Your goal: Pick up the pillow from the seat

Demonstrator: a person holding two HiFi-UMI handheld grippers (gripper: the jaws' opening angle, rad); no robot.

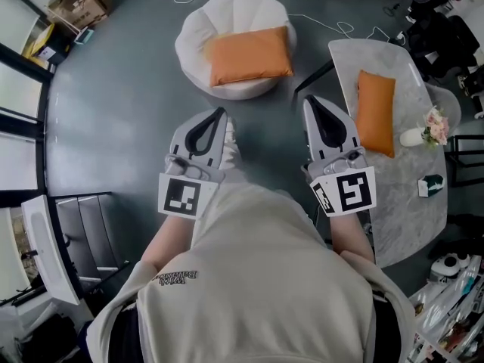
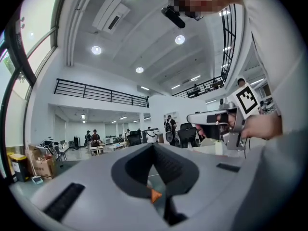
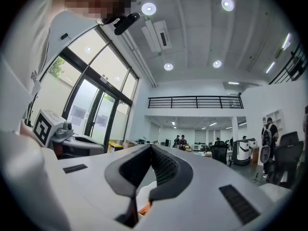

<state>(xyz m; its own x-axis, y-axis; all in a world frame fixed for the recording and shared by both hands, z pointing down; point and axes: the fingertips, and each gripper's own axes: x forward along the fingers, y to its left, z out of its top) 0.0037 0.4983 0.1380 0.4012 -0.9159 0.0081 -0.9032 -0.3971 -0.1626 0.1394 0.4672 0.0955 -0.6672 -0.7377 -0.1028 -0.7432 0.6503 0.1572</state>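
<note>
Okay, pillow (image 1: 249, 55) on seat (image 1: 195, 30) dead ahead, well apart, long axis crosswise. My left gripper (image 1: 220, 114) and right gripper (image 1: 311, 100) both closed, empty; left lines up closer.

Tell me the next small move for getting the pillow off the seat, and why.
Probably reach the left gripper and right gripper forward to the pillow on the seat. Both are shut and empty, held back well short of the seat, and the pillow lies untouched. The jaws can open once they are near.
</note>
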